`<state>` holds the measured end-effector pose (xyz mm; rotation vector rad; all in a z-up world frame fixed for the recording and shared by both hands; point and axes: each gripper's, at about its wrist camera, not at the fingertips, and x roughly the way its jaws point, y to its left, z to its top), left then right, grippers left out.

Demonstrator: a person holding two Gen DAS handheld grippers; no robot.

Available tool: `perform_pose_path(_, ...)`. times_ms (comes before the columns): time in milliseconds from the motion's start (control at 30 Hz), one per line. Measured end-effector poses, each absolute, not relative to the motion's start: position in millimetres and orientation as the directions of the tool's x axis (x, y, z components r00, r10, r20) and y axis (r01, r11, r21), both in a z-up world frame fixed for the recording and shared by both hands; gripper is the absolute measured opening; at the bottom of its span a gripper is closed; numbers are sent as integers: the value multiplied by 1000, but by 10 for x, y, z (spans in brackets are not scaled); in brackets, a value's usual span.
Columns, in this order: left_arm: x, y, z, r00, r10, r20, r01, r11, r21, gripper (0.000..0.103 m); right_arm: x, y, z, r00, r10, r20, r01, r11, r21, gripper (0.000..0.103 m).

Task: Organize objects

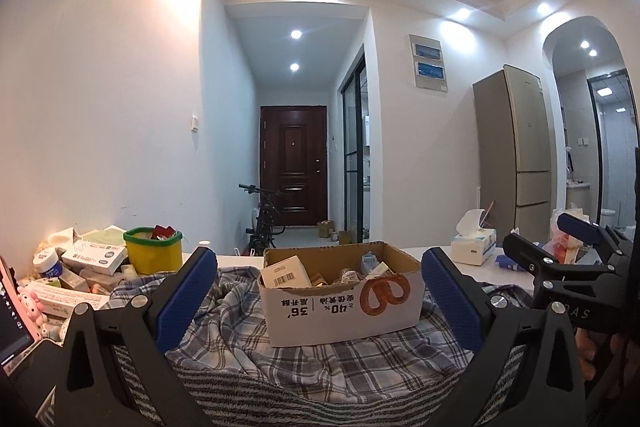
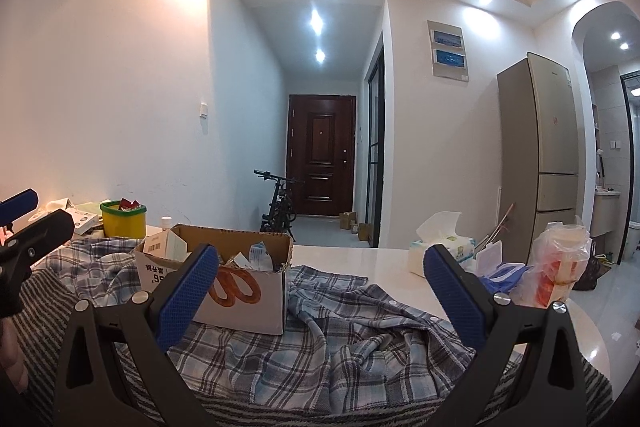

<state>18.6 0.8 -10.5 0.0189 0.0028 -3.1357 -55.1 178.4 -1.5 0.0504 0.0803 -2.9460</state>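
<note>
An open cardboard box point(image 1: 344, 303) with a pretzel print sits on crumpled blue plaid cloth point(image 1: 240, 311) and holds several small packets and cartons. My left gripper point(image 1: 320, 297) stands open, its blue pads on either side of the box and short of it. In the right wrist view the same box point(image 2: 240, 295) lies left of centre, partly behind the left pad. My right gripper point(image 2: 320, 291) is open over the plaid cloth point(image 2: 340, 347), holding nothing. The right gripper point(image 1: 568, 247) also shows at the right edge of the left wrist view.
A yellow tub point(image 1: 154, 251) with a green rim and several medicine boxes point(image 1: 94, 257) crowd the table's left side. A tissue pack point(image 2: 440, 247), a blue-lidded container point(image 2: 502, 273) and a plastic bag point(image 2: 560, 263) stand on the white table point(image 2: 360, 259) at right. A phone point(image 1: 12, 311) shows at far left.
</note>
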Motion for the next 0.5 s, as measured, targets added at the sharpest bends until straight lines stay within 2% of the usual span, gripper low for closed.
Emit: perform_pose_path(500, 314, 43, -101, -999, -34, 41, 35, -999, 8, 103, -532, 1773, -39, -983, -178, -33, 180, -982, -58, 103)
